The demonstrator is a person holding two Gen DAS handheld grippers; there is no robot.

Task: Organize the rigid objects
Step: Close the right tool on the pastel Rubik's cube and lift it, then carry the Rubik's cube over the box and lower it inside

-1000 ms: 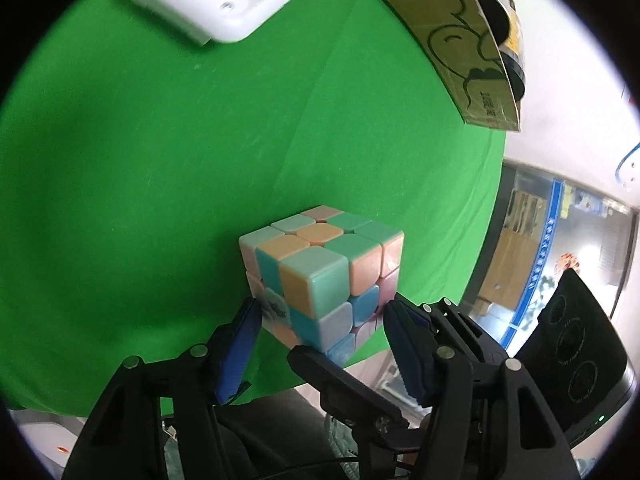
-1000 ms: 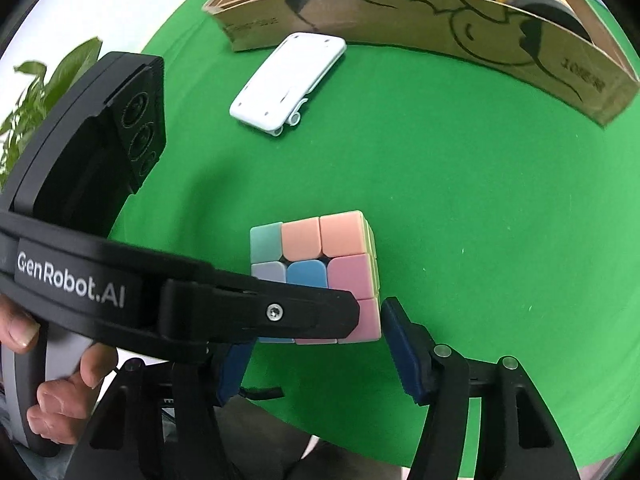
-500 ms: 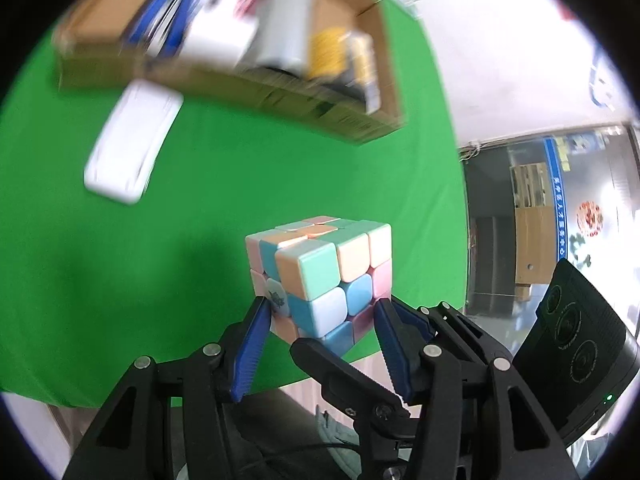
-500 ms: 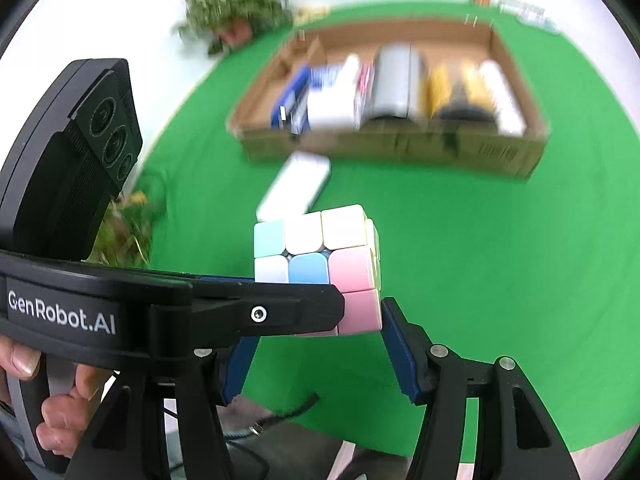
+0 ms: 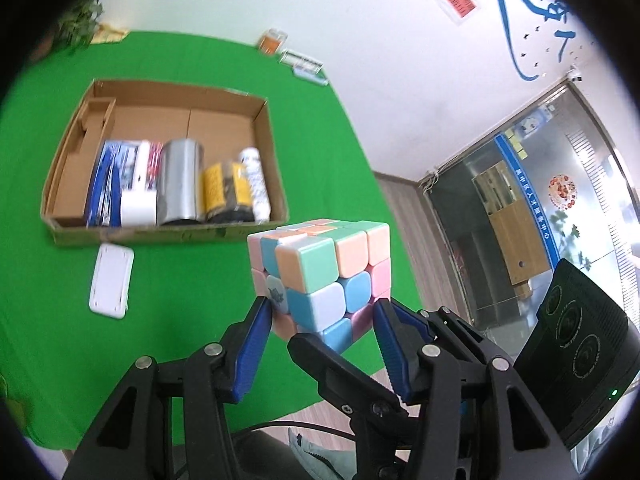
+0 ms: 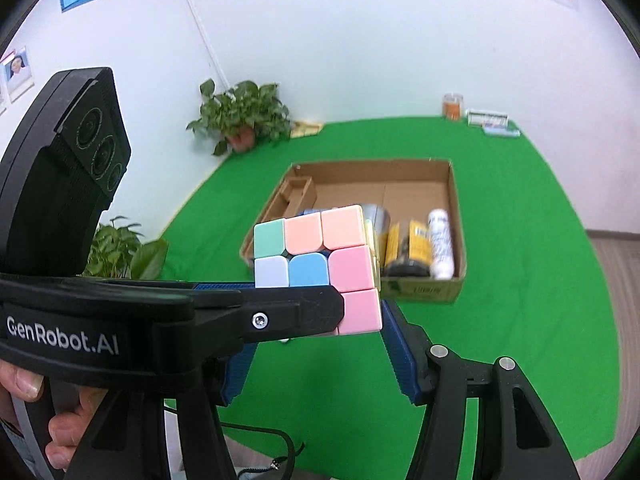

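Observation:
A pastel puzzle cube [image 5: 320, 276] is held in the air above the green table. My left gripper [image 5: 320, 320] is shut on its lower part. My right gripper [image 6: 316, 332] is shut on the same cube [image 6: 316, 256] from a crossing direction; the left gripper's black finger [image 6: 260, 316] crosses in front in the right wrist view. The open cardboard box [image 5: 264, 128] lies beyond on the table, also in the right wrist view [image 6: 454, 200]. It holds a silver can [image 5: 180, 180], a yellow-labelled roll [image 5: 224, 188], a white tube [image 5: 254, 180] and blue-white packs [image 5: 120, 180].
A white flat device [image 5: 111, 280] lies on the green cloth [image 5: 180, 320] in front of the box. Potted plants [image 6: 240, 116] stand at the table's far left edge. An orange jar [image 6: 453, 106] and small boxes [image 6: 490, 120] sit at the far edge.
Both grippers have lifted the cube well off the table. The views rose and tilted up, so the whole box and the room walls now show.

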